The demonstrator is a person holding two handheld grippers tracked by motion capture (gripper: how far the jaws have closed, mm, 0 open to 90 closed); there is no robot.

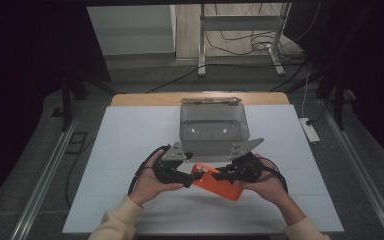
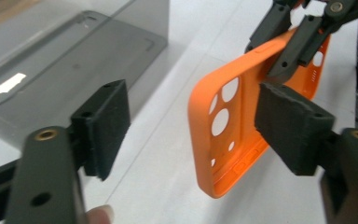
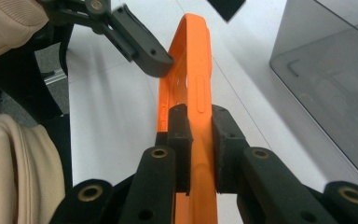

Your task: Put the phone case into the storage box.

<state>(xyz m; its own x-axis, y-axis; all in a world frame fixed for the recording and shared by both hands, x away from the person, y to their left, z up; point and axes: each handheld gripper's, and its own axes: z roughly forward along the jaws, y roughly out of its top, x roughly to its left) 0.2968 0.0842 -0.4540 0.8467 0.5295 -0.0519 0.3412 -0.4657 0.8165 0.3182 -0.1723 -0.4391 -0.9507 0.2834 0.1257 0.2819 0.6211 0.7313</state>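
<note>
Two hand-held grippers: right [image 3: 200, 140] pinching one orange phone case [image 3: 193, 60], left [image 2: 191, 126] spread.

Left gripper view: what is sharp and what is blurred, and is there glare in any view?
Left gripper view: the orange phone case is fairly sharp, the near jaws and a fingertip soft, and a bright glare patch sits on the grey box. Right gripper view: the case and jaws are sharp. High view: the white table is evenly lit, the room around it dark.
</note>
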